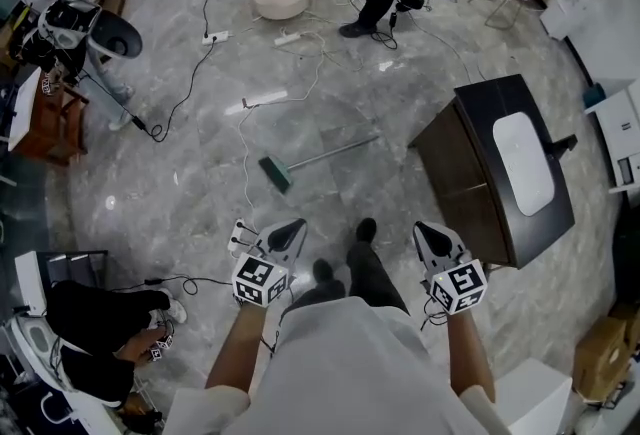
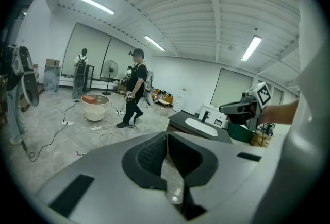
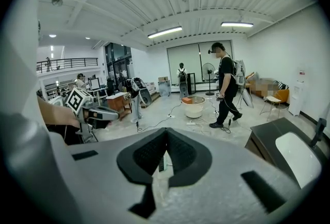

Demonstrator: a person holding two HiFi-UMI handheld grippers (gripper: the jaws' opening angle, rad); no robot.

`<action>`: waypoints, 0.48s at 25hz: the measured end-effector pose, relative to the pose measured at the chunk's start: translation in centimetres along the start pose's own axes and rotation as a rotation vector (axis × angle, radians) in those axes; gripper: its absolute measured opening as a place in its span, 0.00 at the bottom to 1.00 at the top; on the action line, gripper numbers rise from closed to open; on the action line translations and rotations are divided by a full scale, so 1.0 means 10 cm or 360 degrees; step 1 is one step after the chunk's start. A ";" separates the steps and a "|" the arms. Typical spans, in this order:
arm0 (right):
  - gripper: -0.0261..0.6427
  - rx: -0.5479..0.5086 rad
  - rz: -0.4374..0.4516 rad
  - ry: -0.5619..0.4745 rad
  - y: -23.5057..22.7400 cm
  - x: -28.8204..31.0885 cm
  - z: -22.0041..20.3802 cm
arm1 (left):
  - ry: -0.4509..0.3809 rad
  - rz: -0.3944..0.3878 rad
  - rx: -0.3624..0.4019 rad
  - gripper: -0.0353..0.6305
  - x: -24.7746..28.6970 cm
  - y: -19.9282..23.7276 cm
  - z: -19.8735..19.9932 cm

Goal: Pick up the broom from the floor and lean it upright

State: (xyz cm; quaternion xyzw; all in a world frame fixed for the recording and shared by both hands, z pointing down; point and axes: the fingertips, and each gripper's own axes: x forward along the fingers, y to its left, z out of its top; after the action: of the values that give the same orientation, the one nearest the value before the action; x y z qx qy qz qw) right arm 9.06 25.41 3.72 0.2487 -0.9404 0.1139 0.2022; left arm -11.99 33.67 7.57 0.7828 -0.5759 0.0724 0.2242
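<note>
Grey marble floor (image 1: 180, 173) is carrying the broom (image 1: 310, 161), which is lying flat near its middle, well clear of every edge and ahead of both grippers. Long axis is running from the brush head, nearest the person, slantwise away toward the dark cabinet (image 1: 480, 173). Left gripper (image 1: 293, 227) is hovering nearer, by the head, jaws pressed together, empty. Right gripper (image 1: 430, 231) is hanging farther off, likewise closed on nothing.

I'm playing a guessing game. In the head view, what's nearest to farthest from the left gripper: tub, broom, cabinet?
From the left gripper:
1. Broom, on the floor just ahead.
2. Cabinet, to the right.
3. Tub, far ahead.
</note>
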 end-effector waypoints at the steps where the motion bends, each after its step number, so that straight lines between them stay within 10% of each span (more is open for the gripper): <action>1: 0.04 0.0001 0.0007 0.0001 -0.06 0.05 0.02 | 0.0005 0.0004 -0.0003 0.07 0.06 0.02 0.02; 12: 0.04 0.0078 0.0116 0.0032 -1.08 0.74 -0.03 | 0.0120 0.0033 0.0021 0.07 1.20 0.20 0.15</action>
State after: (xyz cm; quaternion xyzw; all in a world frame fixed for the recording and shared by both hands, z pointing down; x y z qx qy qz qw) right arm 8.87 13.22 8.48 0.2180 -0.9436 0.1466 0.2013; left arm -10.20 22.09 11.19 0.7750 -0.5746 0.1078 0.2398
